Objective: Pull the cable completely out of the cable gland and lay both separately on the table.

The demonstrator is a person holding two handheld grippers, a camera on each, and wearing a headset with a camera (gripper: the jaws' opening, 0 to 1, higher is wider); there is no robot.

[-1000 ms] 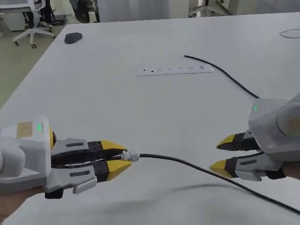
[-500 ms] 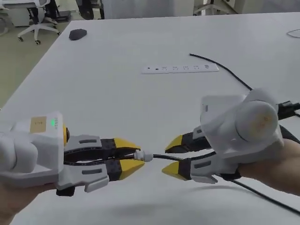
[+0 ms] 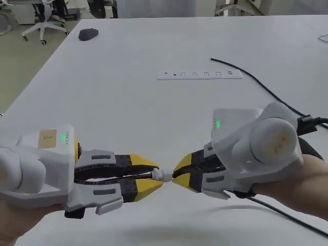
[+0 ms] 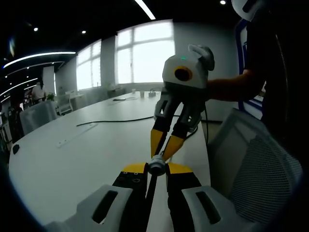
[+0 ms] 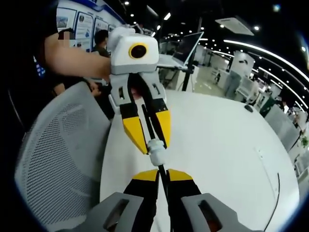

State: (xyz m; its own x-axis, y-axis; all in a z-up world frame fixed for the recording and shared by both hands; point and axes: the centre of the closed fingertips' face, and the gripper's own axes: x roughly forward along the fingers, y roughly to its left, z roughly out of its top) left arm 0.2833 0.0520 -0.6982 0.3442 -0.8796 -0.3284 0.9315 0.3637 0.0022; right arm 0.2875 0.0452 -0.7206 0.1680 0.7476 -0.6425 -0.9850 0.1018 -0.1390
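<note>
Both tools are held up off the desk (image 3: 154,113), tip to tip in front of the person. The left tool (image 3: 158,175) is clamped on the white cable gland (image 3: 165,176), body pinched between the yellow tips, nose poking out toward the other tool. In the left gripper view the gland sits dead centre at the tips, and a dark run goes back between the jaws. That looks like the cable's short end, so the cable isn't out yet. The right tool (image 3: 178,174) is pinched onto the black cable (image 3: 287,216) just beside the gland's mouth. The right gripper view shows the cable running up the narrow slot between its tips into the gland. The rest of the cable trails off to the right, sagging toward the desk. Why this hold: one tool anchors the gland, and the other takes the cable close to the exit so the pull runs along the gland's axis without bending slack. Judgement: both grasps are set and the pull is not yet done. Next, draw the tools apart in line. Risks are the thin cable slipping in the jaws or the gland twisting. The power strip (image 3: 200,75) and mouse (image 3: 88,34) lie well apart, uninvolved.
</note>
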